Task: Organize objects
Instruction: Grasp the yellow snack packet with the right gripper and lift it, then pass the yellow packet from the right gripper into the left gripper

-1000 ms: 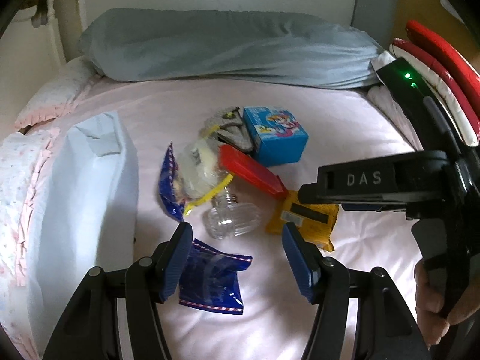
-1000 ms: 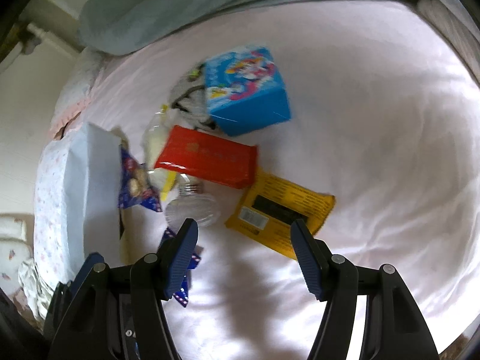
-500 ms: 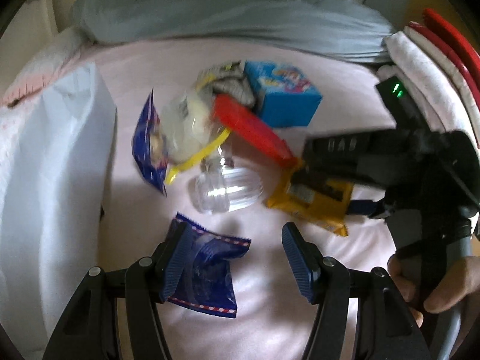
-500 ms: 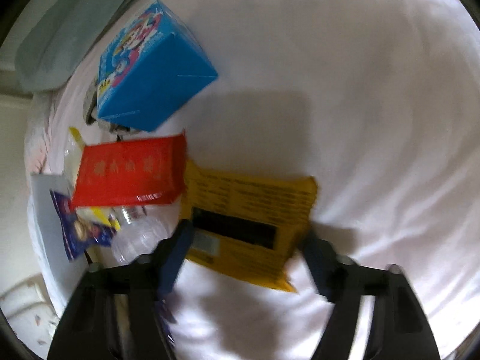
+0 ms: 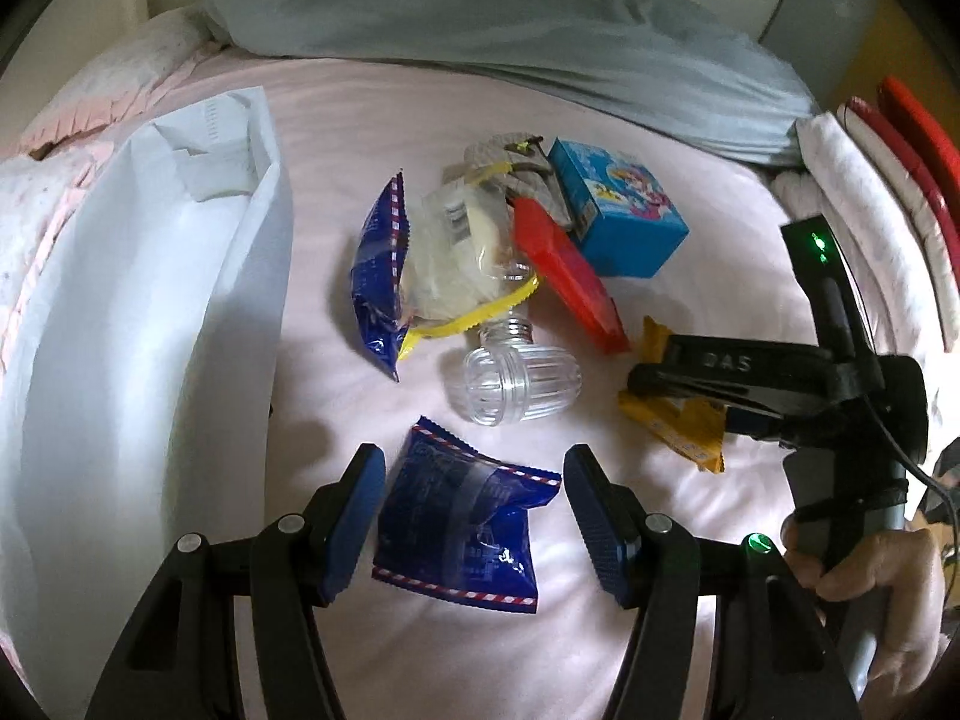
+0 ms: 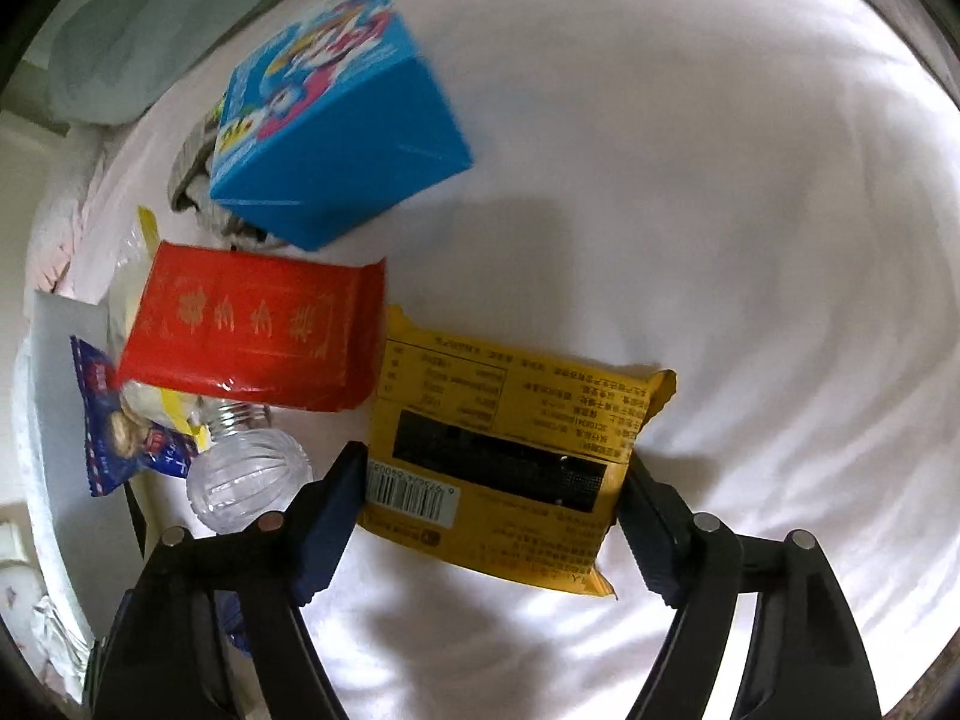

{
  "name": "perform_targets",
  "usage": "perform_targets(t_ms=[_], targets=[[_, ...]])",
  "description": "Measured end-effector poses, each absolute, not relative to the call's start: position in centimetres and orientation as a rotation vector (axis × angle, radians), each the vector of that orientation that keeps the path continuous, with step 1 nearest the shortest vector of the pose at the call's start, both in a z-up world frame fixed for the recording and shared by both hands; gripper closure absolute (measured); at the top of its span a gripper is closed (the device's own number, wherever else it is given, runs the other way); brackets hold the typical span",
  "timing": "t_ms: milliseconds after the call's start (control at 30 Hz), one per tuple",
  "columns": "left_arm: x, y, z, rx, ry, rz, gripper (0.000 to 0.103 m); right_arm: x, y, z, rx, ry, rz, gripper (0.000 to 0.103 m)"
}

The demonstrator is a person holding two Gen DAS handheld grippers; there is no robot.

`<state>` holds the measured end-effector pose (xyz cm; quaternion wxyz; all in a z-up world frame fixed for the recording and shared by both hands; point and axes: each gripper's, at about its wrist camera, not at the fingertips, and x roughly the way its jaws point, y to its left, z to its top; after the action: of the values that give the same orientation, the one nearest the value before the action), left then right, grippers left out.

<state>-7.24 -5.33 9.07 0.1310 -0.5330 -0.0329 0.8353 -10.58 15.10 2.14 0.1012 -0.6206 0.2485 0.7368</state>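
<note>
Nearest me, my left tool (image 5: 468,501) has dropped closer to the bed (image 5: 336,120) than a second ago. Its jaws stand wide, same gap as before, and straddle the blue snack packet (image 5: 459,525) lying flat on the sheet. The pads don't touch it yet, so nothing is held.

My right tool (image 6: 489,516) has come down much further in that second: the yellow wrapper (image 6: 510,438) was out ahead of the fingertips, and now its near end lies between them. The jaws have just been closing a little after swinging wider. The pads sit right at the wrapper's edges, but I see no crumpling, so I judge no grip yet.

Just beyond: the clear glass jar (image 5: 519,384) on its side, then the red packet (image 6: 252,330) with its edge over the wrapper's far corner. Further out, the blue box (image 6: 336,138). The white bag (image 5: 150,312) stands open at the left edge.

Meaning: both tools are placed for a pick, closing comes next. The red packet's overlap could drag.
</note>
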Motion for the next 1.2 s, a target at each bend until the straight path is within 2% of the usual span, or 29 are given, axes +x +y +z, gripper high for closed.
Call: perform_targets(t_ms=[200, 400, 467, 567, 800, 1067, 1200], targets=[[-6.5, -4.6, 10.6, -1.469, -0.068, 2.427, 0.042, -9.4, 15.3, 8.0, -1.656, 0.717, 2.334, 0.025], [-4.4, -5.5, 14.6, -1.283, -0.080, 2.463, 0.042, -9.7, 11.0, 14.1, -1.544, 0.950, 2.657, 0.024], [-3.6, -6.5, 15.7, -1.229, -0.107, 2.462, 0.042, -9.6, 9.0, 15.1, -1.584, 0.962, 2.747, 0.024], [-2.5, -8.7, 16.6, -1.163, -0.169, 2.462, 0.042, -9.0, 5.9, 15.2, -1.640, 0.972, 2.840, 0.024], [-1.0, -13.1, 17.2, -1.146, -0.292, 2.516, 0.042, -9.5, 0.5, 14.5, -1.755, 1.186, 2.919, 0.024], [-1.3, -20.0, 16.4, -1.157, -0.659, 2.517, 0.044, -9.1, -4.5, 14.0, -1.991, 1.403, 2.907, 0.024], [-1.2, -21.9, 16.3, -1.134, -0.739, 2.502, 0.048, -9.0, -6.6, 13.5, -2.092, 1.485, 2.872, 0.024]])
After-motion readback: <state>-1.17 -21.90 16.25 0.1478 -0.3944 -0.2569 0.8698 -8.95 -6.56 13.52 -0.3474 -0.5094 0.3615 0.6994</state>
